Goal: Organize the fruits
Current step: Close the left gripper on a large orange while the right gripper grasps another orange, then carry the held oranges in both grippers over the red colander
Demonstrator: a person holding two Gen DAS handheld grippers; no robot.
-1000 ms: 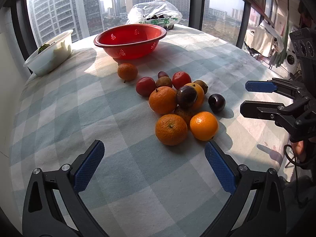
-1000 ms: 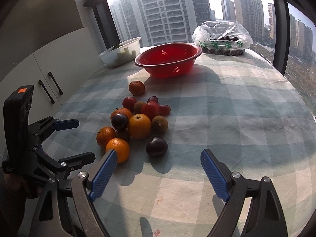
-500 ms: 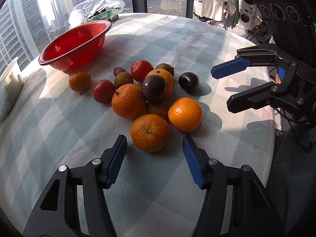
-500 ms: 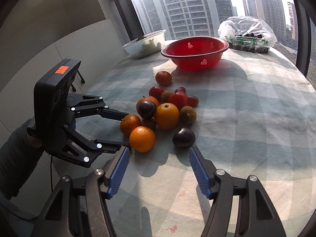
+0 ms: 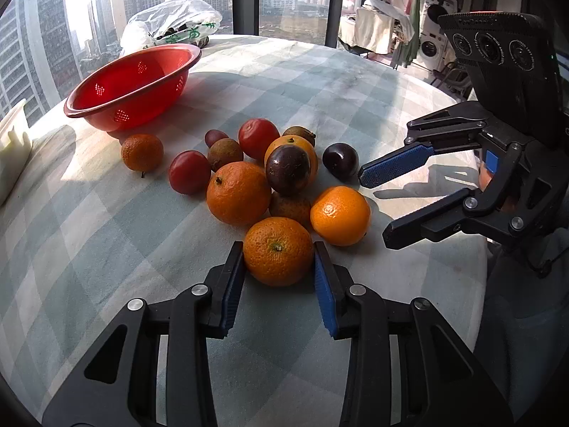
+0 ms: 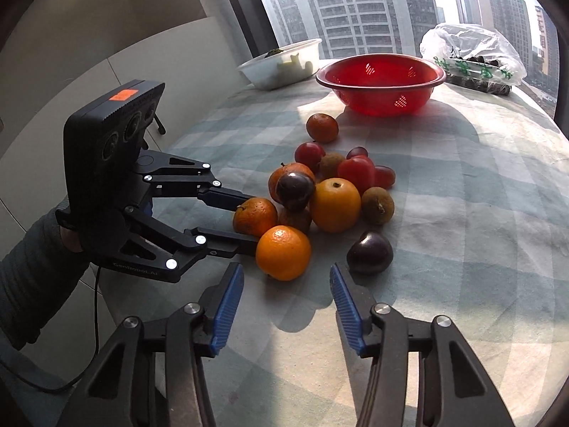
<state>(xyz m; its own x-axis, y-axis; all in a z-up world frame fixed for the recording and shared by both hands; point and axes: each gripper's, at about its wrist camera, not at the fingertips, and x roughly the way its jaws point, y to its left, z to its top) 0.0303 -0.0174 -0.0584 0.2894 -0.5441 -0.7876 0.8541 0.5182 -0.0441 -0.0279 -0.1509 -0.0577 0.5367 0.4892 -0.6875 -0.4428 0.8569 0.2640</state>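
On the checked surface [image 5: 106,220], going left to right: a red colander [image 5: 131,85] at the far left; a lone tangerine [image 5: 142,152] beside it; then the fruit heap; the left tool [image 5: 279,263] has just been closing and now clamps the nearest orange [image 5: 278,251], pads against both its flanks; further right the right tool [image 5: 373,206] — jaws also narrowing, still apart — holds nothing, the bright orange [image 5: 340,214] just before its tips.
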